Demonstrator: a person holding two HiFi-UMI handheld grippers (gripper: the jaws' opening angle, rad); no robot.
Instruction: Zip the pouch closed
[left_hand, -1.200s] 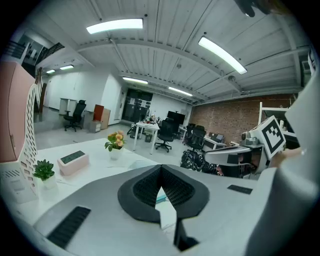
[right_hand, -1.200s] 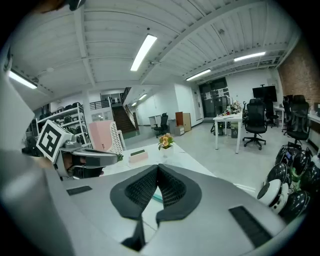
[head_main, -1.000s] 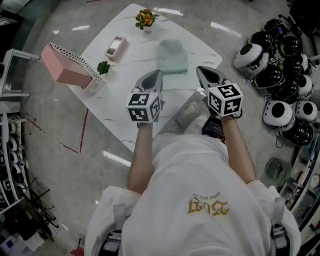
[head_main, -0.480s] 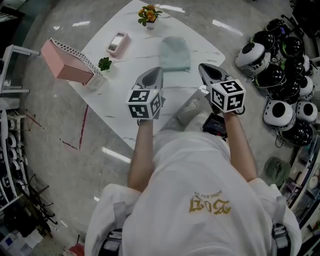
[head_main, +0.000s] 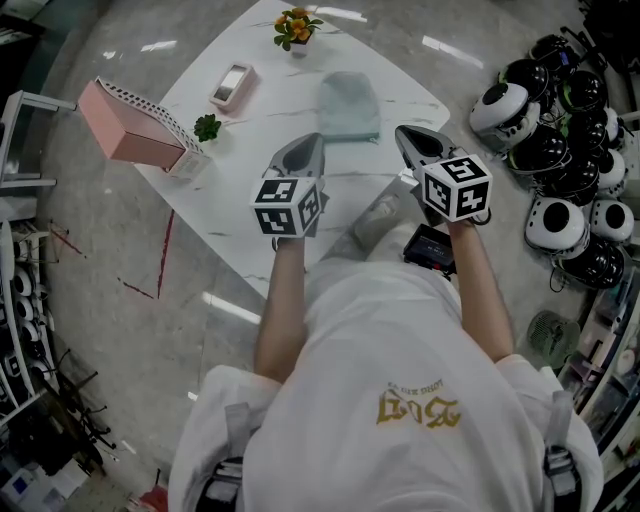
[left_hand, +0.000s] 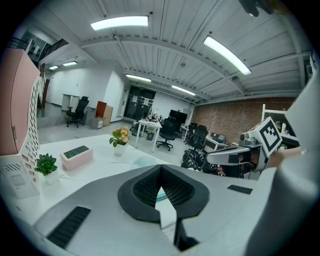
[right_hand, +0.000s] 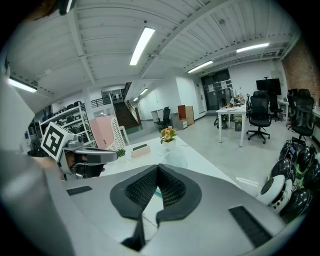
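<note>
Left claw: the left claw was pressed shut with nothing between its dark ribbed pads, held above the near part of the tabletop
Right claw: the right claw was likewise closed and empty, level with the left one, over the tabletop's near right edge
Pouch: the pale teal pouch lay flat on the white marbled tabletop beyond both claws, roughly between their lines and touched by neither; whether its zip was open could not be made out
Tabletop, left side: a pink box with a perforated white side overhung the left edge, a small green potted plant just beside it
Tabletop, far end: a pink device with a dark top lay near a flower pot of orange blooms
Floor: black-and-white helmets were heaped on the floor to the right of the tabletop
</note>
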